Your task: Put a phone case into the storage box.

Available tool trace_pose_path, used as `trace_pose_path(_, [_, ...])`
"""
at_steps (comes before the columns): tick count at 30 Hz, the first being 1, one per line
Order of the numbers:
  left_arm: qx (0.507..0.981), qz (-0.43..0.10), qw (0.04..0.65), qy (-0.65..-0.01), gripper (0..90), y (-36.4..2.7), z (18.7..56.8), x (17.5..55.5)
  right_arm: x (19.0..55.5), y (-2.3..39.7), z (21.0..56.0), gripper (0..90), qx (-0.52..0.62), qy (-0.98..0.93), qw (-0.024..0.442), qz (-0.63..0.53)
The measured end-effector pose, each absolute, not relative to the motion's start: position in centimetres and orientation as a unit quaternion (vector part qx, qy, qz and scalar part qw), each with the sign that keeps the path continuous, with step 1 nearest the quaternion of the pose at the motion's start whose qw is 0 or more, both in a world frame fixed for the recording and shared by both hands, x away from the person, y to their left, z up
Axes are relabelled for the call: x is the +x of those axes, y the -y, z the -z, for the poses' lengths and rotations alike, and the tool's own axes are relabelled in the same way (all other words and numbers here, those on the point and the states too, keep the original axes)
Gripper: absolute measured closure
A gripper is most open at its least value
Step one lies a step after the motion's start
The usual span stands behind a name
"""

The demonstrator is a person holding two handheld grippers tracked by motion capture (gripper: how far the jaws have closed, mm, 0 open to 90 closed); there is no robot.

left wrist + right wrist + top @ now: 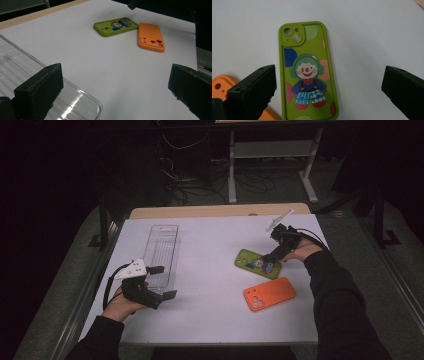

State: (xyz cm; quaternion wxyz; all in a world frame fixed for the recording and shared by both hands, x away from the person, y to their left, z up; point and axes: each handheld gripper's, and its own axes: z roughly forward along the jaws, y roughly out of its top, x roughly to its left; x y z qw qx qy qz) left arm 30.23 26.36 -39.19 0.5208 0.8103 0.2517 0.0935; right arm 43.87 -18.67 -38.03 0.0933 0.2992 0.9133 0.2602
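Right hand-held gripper [329,92] jaws wide, poised over green clown phone case [308,72]; apparently grasp approach. Next: lower, close across case edges. Orange case [269,293] at 5 o'clock. Left hand-held gripper [115,92] wide, idle.

2 phone cases [258,264] and 1 clear tray [161,251].

No readable text, brand or number anywhere; the green case [308,72] bears just a clown picture.

A dim lab: white table [210,320], tangled floor cables [200,185], metal bench frame [270,155] behind.
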Motion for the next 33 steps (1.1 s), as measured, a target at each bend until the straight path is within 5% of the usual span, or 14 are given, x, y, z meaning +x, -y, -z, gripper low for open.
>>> trace_pose_path(33, [0.811, -0.092, 0.520, -0.253, 0.0, -26.4, 39.3, 30.3, 43.6, 17.2, 42.2, 0.0, 0.280, -0.939, 0.048, -0.194])
